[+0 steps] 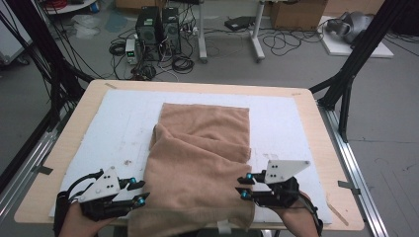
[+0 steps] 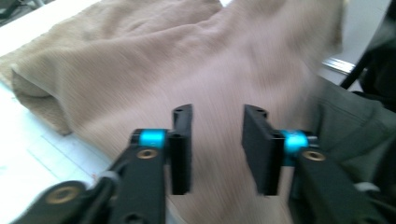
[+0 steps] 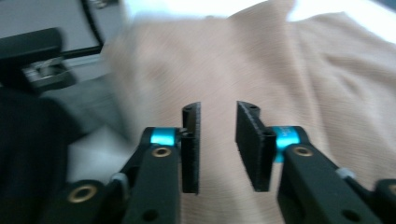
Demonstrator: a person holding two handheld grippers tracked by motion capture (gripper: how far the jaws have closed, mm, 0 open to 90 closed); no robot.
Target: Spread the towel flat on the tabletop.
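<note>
A tan towel (image 1: 200, 158) lies on the white foam board (image 1: 123, 128), its near part folded loosely over the far part, and its near edge hangs over the table's front. At the towel's near left edge my left gripper (image 1: 141, 190) is held in a hand and points right at the cloth. My right gripper (image 1: 242, 185) is at the near right edge and points left. In the left gripper view the jaws (image 2: 216, 140) stand apart with the towel (image 2: 163, 60) beyond them and nothing pinched. The right gripper (image 3: 217, 140) is likewise open over the towel (image 3: 280, 70).
The foam board lies on a wooden table (image 1: 64, 148) with bare margins left and right of the towel. Black frame struts (image 1: 346, 84) rise at the table's sides. On the floor behind are computer towers (image 1: 158, 29), cables and a cardboard box (image 1: 296, 12).
</note>
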